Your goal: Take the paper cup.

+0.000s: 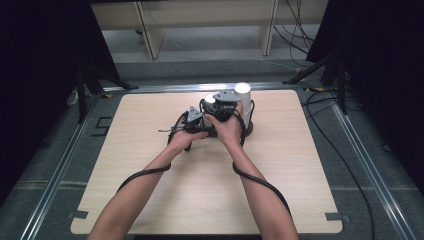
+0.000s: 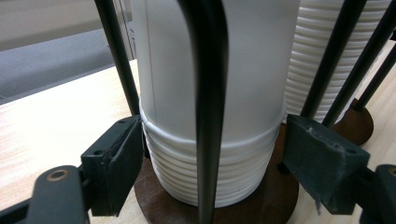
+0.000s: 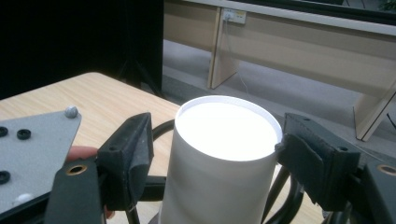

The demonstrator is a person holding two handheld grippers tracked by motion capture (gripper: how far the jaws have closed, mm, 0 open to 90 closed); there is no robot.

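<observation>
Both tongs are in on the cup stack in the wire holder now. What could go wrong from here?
1. The left tongs straddle the stacked cup rims low in the wire holder; closing there may catch a black rod or several cups at once.
2. The right tongs flank the top cup near its bottom; a hard squeeze could dent it.
3. Pulling upward might lift or tip the round wooden base.

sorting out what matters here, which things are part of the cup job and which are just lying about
In the job:
- near stack of white cups in its wire holder
- left gripper, jaws around the stack low down
- right gripper, jaws around the stack's top

Just about:
- second cup stack
- table
- wooden bench
- floor cables
</observation>
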